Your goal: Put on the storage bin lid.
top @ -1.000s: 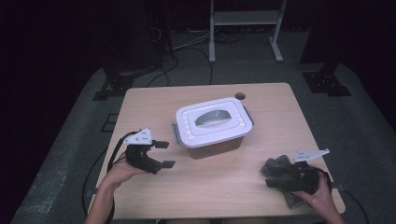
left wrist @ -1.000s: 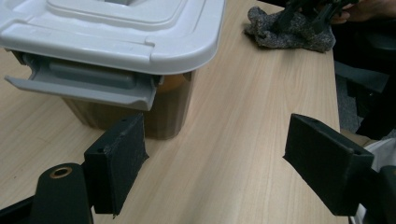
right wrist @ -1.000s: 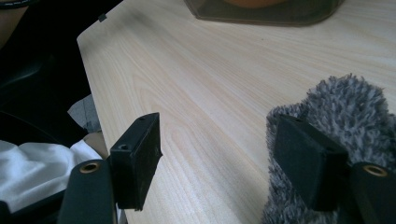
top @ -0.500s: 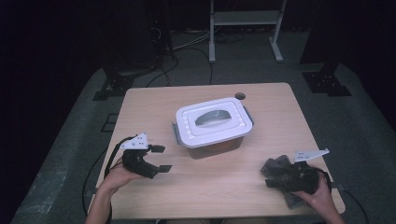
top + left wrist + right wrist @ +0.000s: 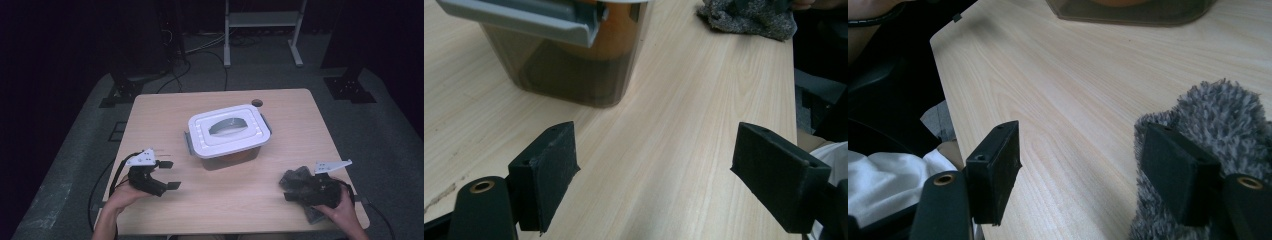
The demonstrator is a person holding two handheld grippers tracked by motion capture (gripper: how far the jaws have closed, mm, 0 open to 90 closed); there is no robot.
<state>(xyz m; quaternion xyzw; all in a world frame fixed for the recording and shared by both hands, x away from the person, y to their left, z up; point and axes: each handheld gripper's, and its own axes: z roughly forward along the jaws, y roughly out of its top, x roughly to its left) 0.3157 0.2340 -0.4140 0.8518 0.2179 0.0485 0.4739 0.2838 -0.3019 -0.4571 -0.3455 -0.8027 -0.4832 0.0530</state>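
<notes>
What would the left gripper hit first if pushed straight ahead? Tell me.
Probably the lidded container: the open left gripper points across bare table, with the container's brown wall ahead and slightly left of its line. The grey fuzzy cloth lies farther off; depth is hard to judge.

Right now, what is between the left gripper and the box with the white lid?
Nothing. In the left gripper view, bare wooden table runs from the open left gripper to the box.

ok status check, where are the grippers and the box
Left gripper open over bare table. Right gripper open beside grey cloth. Lidded box mid-table, untouched. Nothing in the way.
</notes>
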